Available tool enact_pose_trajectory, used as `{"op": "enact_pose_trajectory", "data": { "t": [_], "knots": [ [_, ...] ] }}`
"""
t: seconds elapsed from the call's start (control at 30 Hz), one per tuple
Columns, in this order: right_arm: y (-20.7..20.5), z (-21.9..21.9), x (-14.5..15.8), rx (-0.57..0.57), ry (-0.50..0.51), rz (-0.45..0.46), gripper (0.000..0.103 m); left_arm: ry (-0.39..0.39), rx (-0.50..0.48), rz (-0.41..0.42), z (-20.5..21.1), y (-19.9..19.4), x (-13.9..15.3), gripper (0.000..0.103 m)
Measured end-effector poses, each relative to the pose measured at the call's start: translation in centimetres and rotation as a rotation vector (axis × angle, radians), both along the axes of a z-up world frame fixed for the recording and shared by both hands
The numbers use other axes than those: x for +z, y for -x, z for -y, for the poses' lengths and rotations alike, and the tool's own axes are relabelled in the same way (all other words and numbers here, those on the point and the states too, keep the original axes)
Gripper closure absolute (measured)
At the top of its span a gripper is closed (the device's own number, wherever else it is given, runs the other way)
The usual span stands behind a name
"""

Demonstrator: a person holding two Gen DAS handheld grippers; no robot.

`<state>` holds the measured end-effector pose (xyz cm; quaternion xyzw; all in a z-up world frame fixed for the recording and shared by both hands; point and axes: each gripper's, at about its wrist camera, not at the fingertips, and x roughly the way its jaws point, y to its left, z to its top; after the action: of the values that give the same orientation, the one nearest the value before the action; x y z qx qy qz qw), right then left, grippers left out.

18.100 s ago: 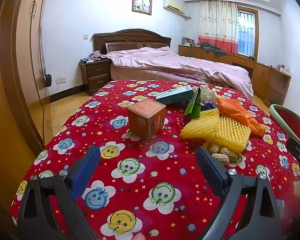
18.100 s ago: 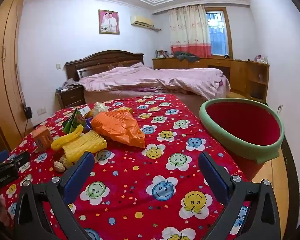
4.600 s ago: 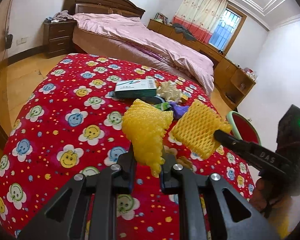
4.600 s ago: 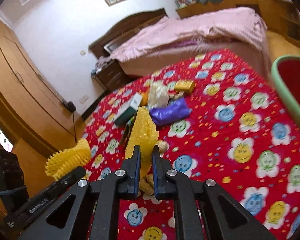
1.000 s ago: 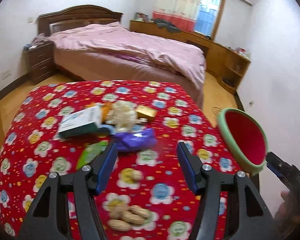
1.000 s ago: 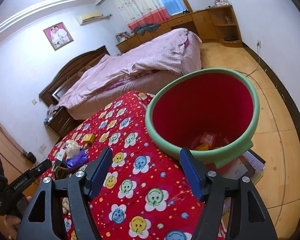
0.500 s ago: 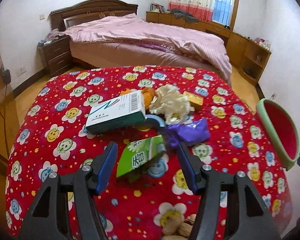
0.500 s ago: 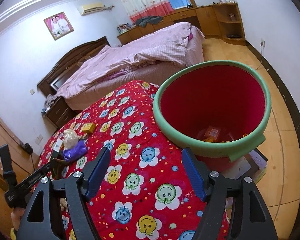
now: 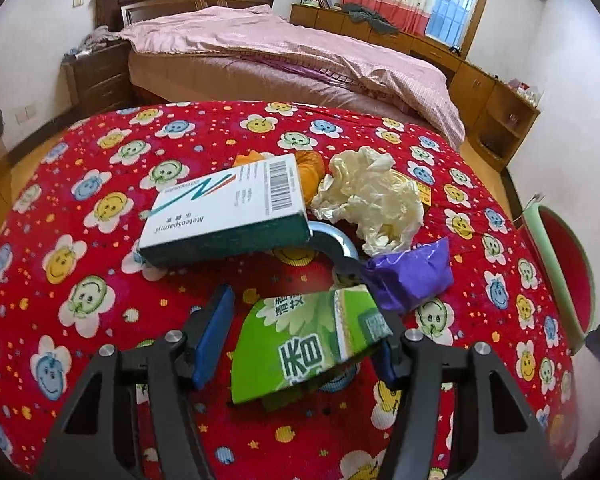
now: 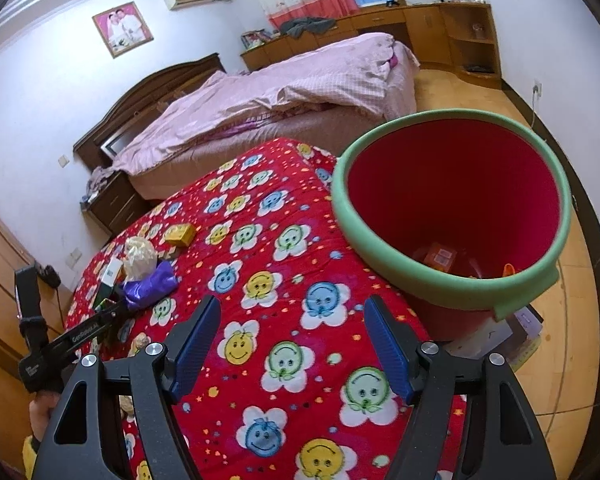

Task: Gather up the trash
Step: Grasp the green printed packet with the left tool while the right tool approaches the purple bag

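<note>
My left gripper (image 9: 300, 340) is open, its fingers on either side of a green packet (image 9: 304, 344) lying on the red smiley tablecloth (image 9: 100, 240). Beyond it lie a white and teal box (image 9: 228, 208), a crumpled cream wrapper (image 9: 376, 200), a purple wrapper (image 9: 412, 272), a blue curved piece (image 9: 336, 240) and orange scraps (image 9: 308, 164). My right gripper (image 10: 292, 344) is open and empty above the table (image 10: 260, 280), next to the red bin with a green rim (image 10: 452, 216), which holds some trash. The left gripper also shows in the right wrist view (image 10: 112, 312).
A small yellow box (image 10: 179, 234) lies at the table's far side. Peanuts (image 10: 140, 340) lie near the left gripper. The bin stands on the floor at the table's right edge (image 9: 560, 264). A bed (image 9: 292, 48), nightstand and cabinets stand behind.
My left gripper has moved forward and down until its open fingers flank the green packet. My right gripper has stayed open beside the bin, shifting only slightly.
</note>
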<state>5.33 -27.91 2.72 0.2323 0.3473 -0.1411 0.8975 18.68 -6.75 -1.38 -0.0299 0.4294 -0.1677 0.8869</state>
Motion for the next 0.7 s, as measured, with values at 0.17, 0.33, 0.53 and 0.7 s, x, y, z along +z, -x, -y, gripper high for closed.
{"op": "enact_pose_trajectory", "data": {
  "t": [0.17,0.33,0.53,0.7],
  "knots": [
    [-1.4,-1.4,0.1,0.048,0.021,-0.011,0.028,0.032,-0.006,0.009,-0.6,0.4,0.4,0.053],
    [-3.2,-3.0,0.4,0.1,0.034,-0.021,0.028,0.064,0.039,0.037,-2.5,0.7,1.6,0.053],
    [-6.0,-5.3,-0.2,0.166,0.029,-0.052,0.028,0.02,0.177,0.067,-5.8,0.2,2.3,0.053],
    [-8.6,-7.2,-1.3,0.217,0.03,-0.09,0.028,0.005,0.291,0.093,-8.8,-0.5,1.9,0.053]
  ]
}}
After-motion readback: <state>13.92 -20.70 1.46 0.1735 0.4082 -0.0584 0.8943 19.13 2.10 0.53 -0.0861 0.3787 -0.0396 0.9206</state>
